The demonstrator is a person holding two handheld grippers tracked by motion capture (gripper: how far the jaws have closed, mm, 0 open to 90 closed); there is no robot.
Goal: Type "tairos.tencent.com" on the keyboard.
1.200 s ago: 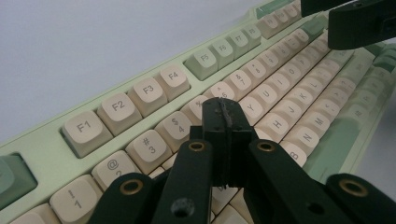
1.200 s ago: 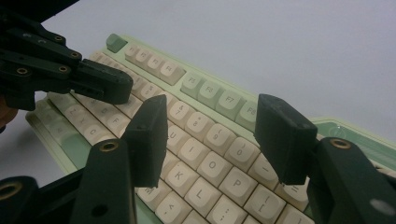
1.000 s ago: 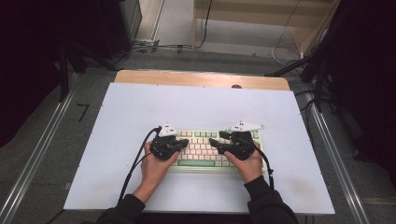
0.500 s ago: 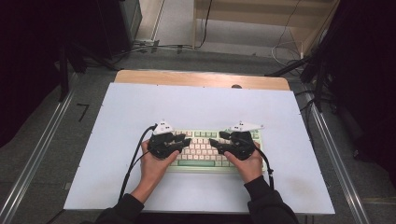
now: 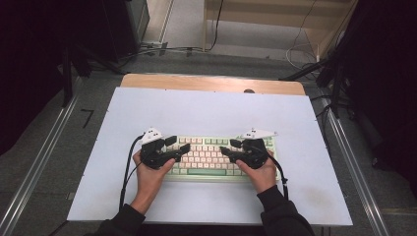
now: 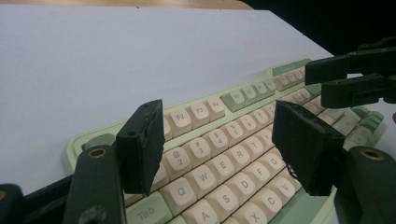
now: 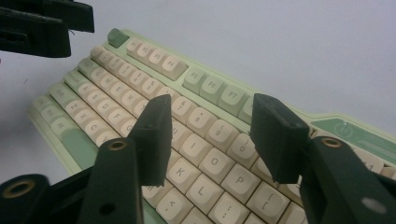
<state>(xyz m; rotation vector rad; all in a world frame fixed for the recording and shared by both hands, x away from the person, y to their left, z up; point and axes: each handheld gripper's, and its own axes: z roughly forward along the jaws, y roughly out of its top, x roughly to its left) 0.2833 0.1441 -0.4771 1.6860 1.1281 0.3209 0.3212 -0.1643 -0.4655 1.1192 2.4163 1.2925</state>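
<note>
High view: the keyboard (image 5: 211,157), pale green with cream keys, lies flat on the white table (image 5: 206,113), towards its near edge. The left gripper (image 5: 178,145) hovers over its left end; its jaws have just been opening and stand apart over the number and Q-W-E keys, gripping nothing. The right gripper (image 5: 229,146) hangs over the right end; its jaws have just been closing a little, yet stand apart, empty.

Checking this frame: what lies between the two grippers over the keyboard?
In the high view, the stretch between the left gripper and the right gripper holds just the keyboard and its cream middle keys. Nothing else lies there.
</note>
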